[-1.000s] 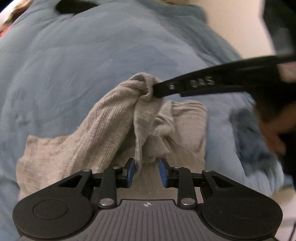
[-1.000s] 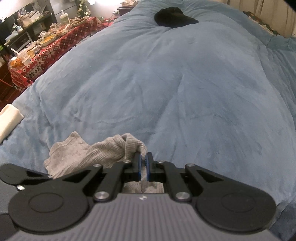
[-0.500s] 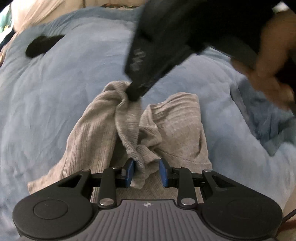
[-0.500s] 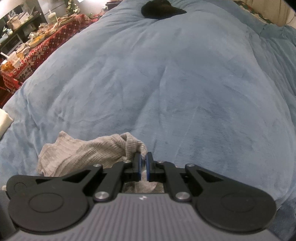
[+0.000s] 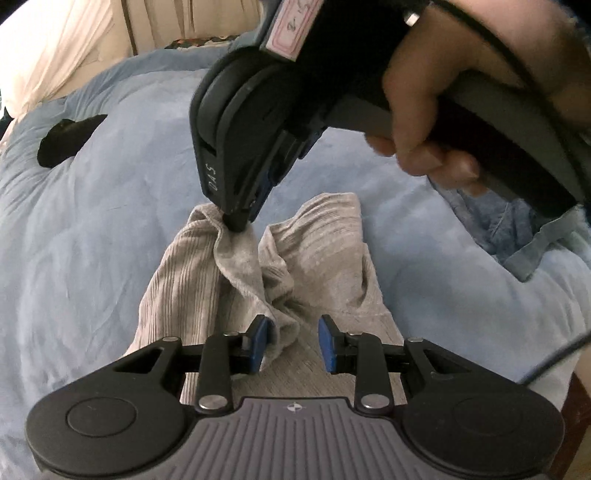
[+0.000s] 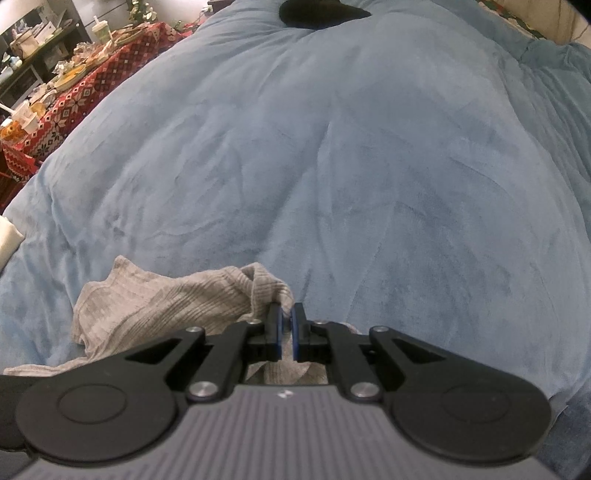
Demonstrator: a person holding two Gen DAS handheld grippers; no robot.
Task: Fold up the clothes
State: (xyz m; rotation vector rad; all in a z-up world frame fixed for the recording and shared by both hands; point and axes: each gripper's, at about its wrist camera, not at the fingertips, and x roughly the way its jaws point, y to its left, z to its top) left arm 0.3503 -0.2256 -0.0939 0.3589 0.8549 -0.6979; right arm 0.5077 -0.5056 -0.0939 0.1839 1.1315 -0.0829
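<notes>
A grey ribbed knit garment [image 5: 314,258] lies crumpled on a blue blanket [image 5: 92,240]. My left gripper [image 5: 293,345] is open, its blue pads either side of a hanging fold of the garment, the left pad touching it. My right gripper [image 5: 238,221] is shut on a pinch of the garment's edge and holds it lifted above the rest. In the right wrist view the right gripper [image 6: 286,325] grips the same grey fabric [image 6: 166,299] between its blue pads.
A black garment [image 5: 68,138] lies far back on the blanket, also in the right wrist view [image 6: 321,13]. A rumpled blanket edge [image 5: 524,236] is at right. A table with a red patterned cloth [image 6: 70,96] and clutter stands beside the bed.
The right gripper has swung up and over the garment, still holding its pinch of fabric, and now looms close before the left camera. The left gripper stays open around the hanging fold.
</notes>
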